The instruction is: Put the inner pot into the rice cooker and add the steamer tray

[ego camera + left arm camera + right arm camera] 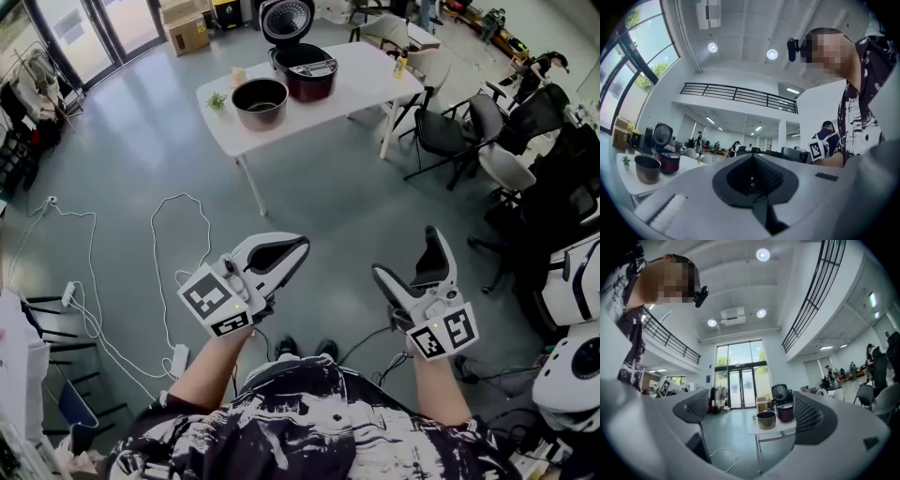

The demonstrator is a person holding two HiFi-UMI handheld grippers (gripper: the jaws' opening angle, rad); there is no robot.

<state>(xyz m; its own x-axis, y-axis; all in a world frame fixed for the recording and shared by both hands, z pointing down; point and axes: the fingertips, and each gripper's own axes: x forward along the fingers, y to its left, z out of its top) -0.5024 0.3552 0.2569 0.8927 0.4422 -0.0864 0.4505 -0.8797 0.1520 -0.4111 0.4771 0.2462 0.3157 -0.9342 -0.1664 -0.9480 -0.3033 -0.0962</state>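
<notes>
A dark inner pot (260, 101) stands on the white table (356, 89) far ahead, just left of the dark red rice cooker (305, 71), whose lid (285, 19) is up. A pale grey piece lies across the cooker's mouth; I cannot tell what it is. Both grippers are held near the person's body, well away from the table. My left gripper (298, 246) is shut with nothing in it. My right gripper (405, 253) stands open and empty. The right gripper view frames the pot (766, 419) and cooker (785, 412) between its fingers. Pot (647, 168) and cooker (668, 161) appear at the left gripper view's left.
A small plant (217, 100) and a yellow bottle (401, 65) share the table. Black chairs (450, 131) crowd its right side. White cables (173, 244) and a power strip (178, 359) lie on the floor at left. Cardboard boxes (187, 33) stand behind the table.
</notes>
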